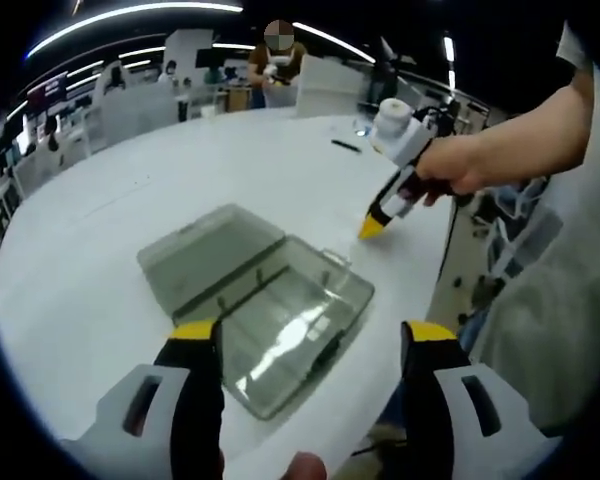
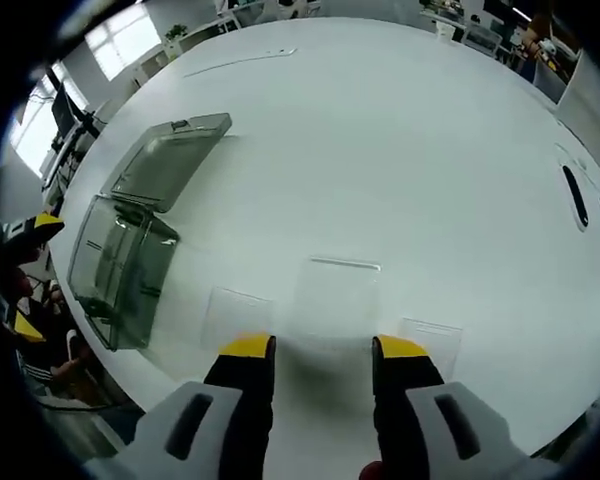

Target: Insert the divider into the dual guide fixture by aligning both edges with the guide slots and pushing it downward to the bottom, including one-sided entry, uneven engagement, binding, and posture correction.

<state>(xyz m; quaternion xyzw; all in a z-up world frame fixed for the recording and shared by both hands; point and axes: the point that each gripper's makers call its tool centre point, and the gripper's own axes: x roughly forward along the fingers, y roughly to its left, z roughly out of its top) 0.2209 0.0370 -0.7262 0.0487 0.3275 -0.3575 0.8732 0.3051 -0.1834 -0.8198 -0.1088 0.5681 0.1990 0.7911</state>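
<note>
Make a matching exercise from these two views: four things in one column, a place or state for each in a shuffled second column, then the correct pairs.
Things
1. clear plastic box
2. box lid
3. clear dividers
4. right gripper

Places or states
A. lying flat on the white table, just ahead of open jaws
B. held in a hand, yellow tip aimed down at the table
C. swung open, lying flat beside its base
D. sitting near the table edge, empty inside

Pairs: 1-D, 2-C, 3-A, 4-B
</note>
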